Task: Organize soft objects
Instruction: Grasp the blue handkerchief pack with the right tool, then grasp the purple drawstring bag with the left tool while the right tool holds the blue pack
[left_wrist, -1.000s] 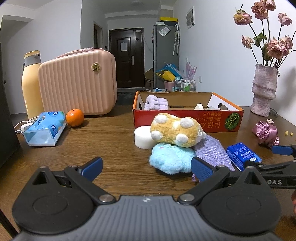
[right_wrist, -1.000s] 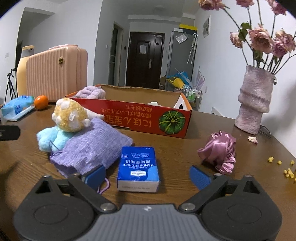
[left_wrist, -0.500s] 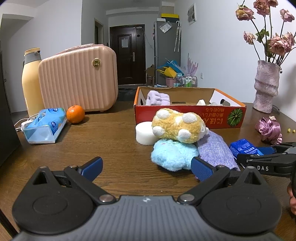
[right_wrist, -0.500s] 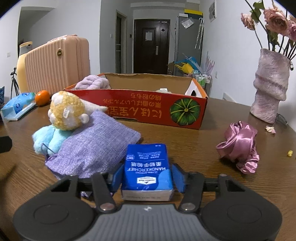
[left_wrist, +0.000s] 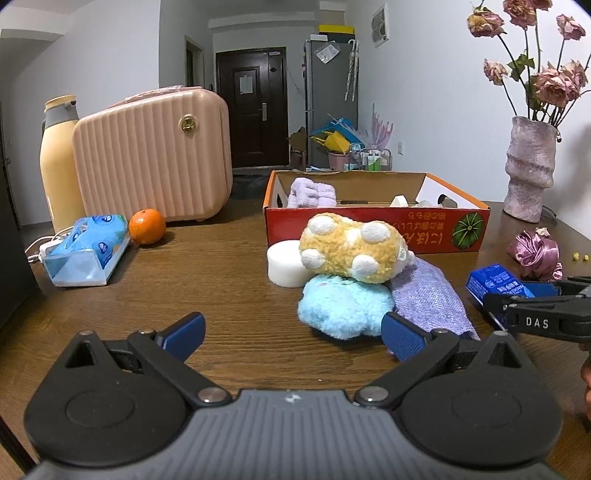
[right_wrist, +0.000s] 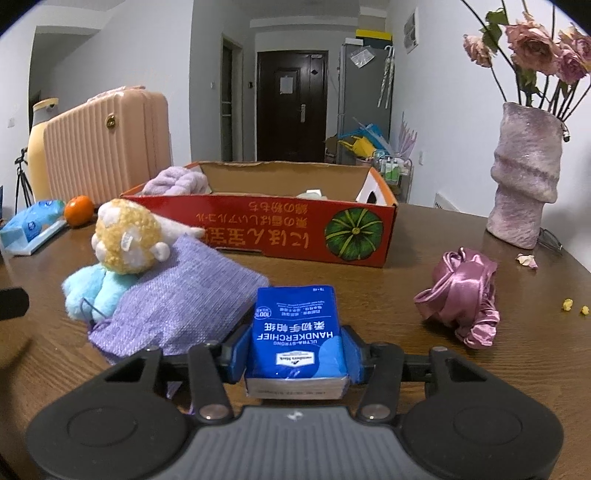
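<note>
Our right tongs (right_wrist: 295, 356) are clamped on the blue handkerchief pack (right_wrist: 297, 332) on the wooden surface (right_wrist: 406, 288), left tongs (left_wrist: 291, 332) apart and empty; lilac towel (right_wrist: 173, 181) boxed in the red carton (right_wrist: 295, 236), plush toys (left_wrist: 347, 251), purple pouch (right_wrist: 177, 295), pink scrunchie (right_wrist: 461, 295) left.

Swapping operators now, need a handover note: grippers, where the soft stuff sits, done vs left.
Right gripper: shut on the blue handkerchief pack, pack low at the table.
Left gripper: open, empty.
Done: lilac towel already in the red box.
Left: box the pack, then the yellow plush lying on the blue plush, the purple pouch and the pink satin scrunchie.
</note>
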